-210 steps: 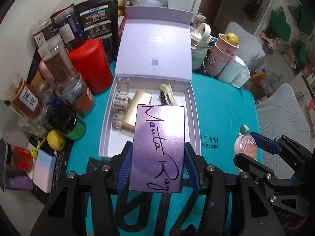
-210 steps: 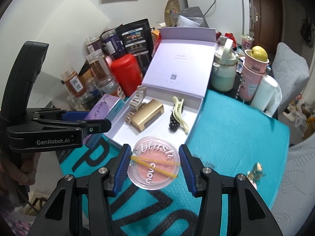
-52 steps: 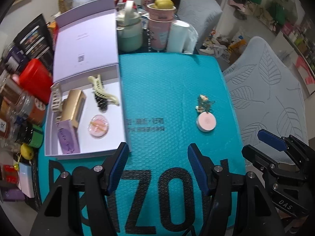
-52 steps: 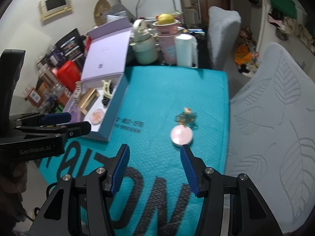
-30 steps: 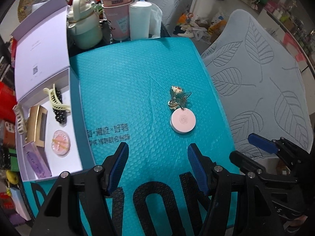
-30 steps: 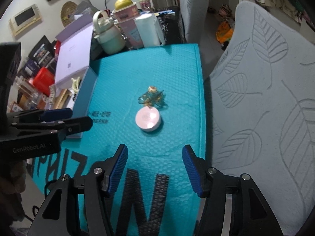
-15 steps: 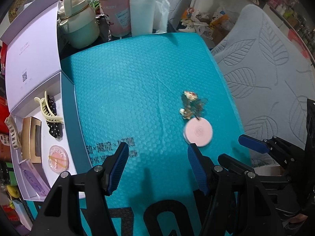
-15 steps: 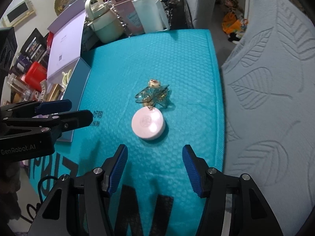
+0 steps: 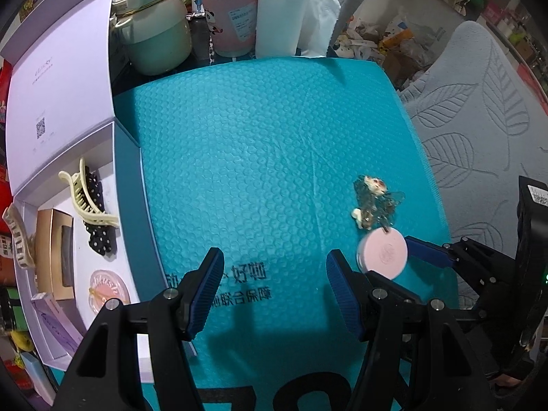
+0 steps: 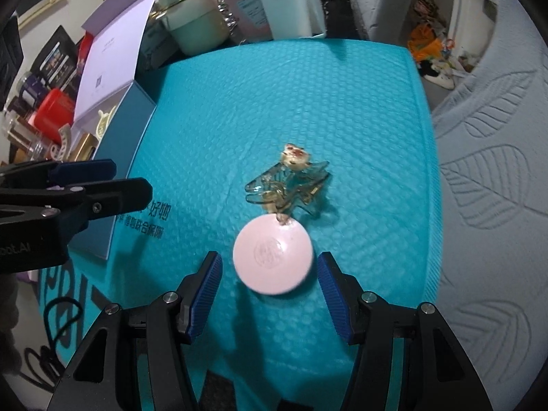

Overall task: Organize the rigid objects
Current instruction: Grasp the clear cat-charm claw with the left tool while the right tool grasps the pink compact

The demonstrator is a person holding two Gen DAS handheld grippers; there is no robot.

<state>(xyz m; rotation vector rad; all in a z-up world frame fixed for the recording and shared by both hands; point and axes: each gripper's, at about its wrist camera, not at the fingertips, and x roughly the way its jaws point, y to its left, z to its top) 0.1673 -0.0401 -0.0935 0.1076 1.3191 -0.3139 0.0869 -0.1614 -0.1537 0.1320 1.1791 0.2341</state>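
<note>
- Our right gripper (image 10: 270, 275) hangs low over the teal bubble mat (image 10: 291, 102) with its jaws spread wide and nothing between them.
- The pink round compact (image 10: 273, 254) lies flat on the mat just ahead of our right fingertips, lined up with the gap between the two blue pads (image 10: 205, 282) but not touched by either.
- A clear hair claw with a small figure on top (image 10: 289, 183) lies just beyond the compact, its near end touching or overlapping the compact's far rim.
- Our left gripper (image 9: 275, 286) is also wide open and empty, held over the bare mat between the box and the compact.
- In the left wrist view the compact (image 9: 382, 253) sits to the right of our left gripper, with the right gripper's blue fingertip (image 9: 426, 250) right at its edge; whether they touch we cannot tell.
- The open lilac box (image 9: 126, 185) stands along the mat's left edge, its lid (image 9: 61, 78) tilted back.
- Inside it we see a cream hair claw (image 9: 85, 195) over a black dotted one (image 9: 97, 226), a gold case (image 9: 54, 250), a blush compact (image 9: 109, 289) and a purple palette (image 9: 58, 325).
- Behind the mat stand a pale green kettle (image 9: 154, 30), a pink cup (image 9: 233, 7) and a paper roll (image 9: 284, 17).
</note>
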